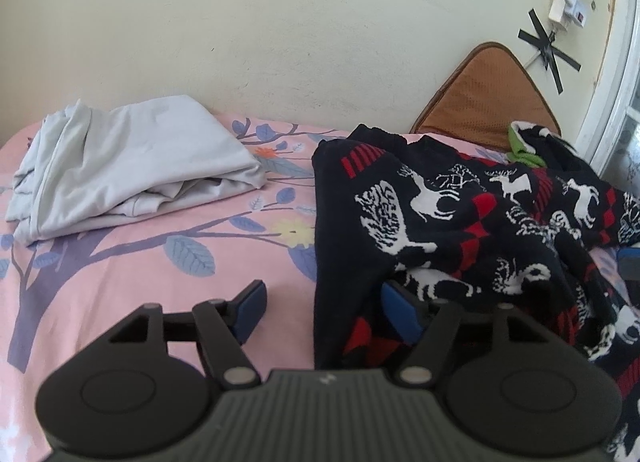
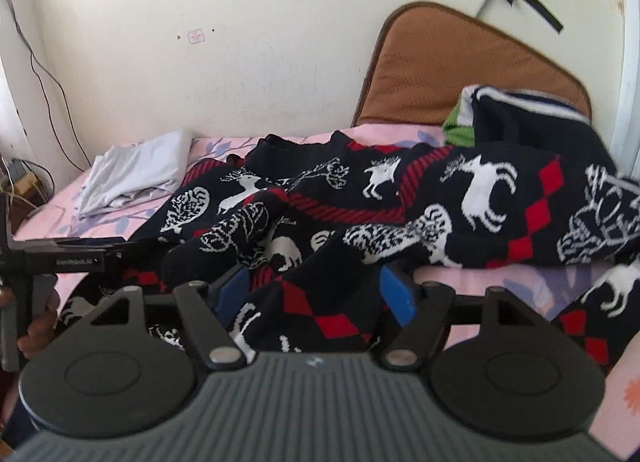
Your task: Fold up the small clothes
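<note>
Now | black knitted sweater with white deer and red diamonds [image 1: 460, 222] is lying crumpled on pink leafy bedsheet [image 1: 140, 262], stretching left to right | left gripper [image 1: 324, 310] is standing wide at sweater's left edge | right gripper [image 2: 312, 294] is standing wide over its near folds, gripping nothing

Two garments on a bed [image 1: 168, 282] against the wall, and a cushion at the far right corner.

The folded cloth [image 1: 132, 162] lies near the far left corner of the bed, close to the wall [image 1: 320, 42]. The patterned sweater [image 1: 460, 222] lies spread over the right half, well apart from the folded cloth, and reaches from the near edge almost to the far edge. Behind the sweater, at the far right corner, the cushion [image 1: 488, 102] leans on the wall, and a second garment [image 2: 520, 118] lies in front of it, touching the sweater. The left gripper [image 1: 320, 306] stands at the near edge, across the sweater's left border; the right gripper [image 2: 312, 294] stands over the sweater itself.
</note>
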{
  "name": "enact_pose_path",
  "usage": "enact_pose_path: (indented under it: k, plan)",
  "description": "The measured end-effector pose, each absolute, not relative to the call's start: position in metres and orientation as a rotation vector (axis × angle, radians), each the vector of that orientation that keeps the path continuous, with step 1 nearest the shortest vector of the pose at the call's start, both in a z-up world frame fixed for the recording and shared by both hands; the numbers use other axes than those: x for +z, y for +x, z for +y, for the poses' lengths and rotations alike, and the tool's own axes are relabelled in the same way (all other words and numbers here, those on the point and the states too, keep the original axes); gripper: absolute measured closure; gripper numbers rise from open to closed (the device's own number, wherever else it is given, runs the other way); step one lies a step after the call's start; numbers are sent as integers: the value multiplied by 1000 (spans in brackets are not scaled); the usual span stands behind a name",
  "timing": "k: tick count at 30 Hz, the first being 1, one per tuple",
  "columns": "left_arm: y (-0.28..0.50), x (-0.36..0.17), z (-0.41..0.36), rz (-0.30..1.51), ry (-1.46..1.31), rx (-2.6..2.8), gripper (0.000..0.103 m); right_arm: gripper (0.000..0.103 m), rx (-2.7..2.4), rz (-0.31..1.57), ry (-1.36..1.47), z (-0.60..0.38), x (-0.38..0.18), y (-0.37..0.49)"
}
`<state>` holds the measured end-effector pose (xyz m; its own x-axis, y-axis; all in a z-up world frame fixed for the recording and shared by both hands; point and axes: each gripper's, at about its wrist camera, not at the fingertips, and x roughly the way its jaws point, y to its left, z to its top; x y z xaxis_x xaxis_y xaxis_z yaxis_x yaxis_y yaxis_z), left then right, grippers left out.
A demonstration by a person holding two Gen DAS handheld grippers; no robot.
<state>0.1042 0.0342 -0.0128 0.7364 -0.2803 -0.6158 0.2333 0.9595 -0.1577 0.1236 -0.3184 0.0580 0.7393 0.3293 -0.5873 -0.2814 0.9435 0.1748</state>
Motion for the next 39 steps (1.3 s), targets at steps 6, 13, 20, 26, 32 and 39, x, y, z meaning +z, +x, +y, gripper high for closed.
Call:
enact_pose_path:
  k: [6,13,20,26,32,39]
  plan:
    - [102,-13,37,683,-80,-242,41,100,299,610,-20,-309,60,122]
    - [99,-11,38,667,-105,-194,74,71,202,410,143,-357,118,123]
    - [96,-13,86,675,-381,-162,80,38,506,654,217,-280,67,211]
    - [96,-14,97,676,-444,-150,79,71,790,933,211,-208,23,235]
    - [97,-12,92,677,-415,-159,73,62,956,806,71,-206,68,213]
    - [96,-11,81,673,-347,-166,72,60,660,813,89,-210,50,287]
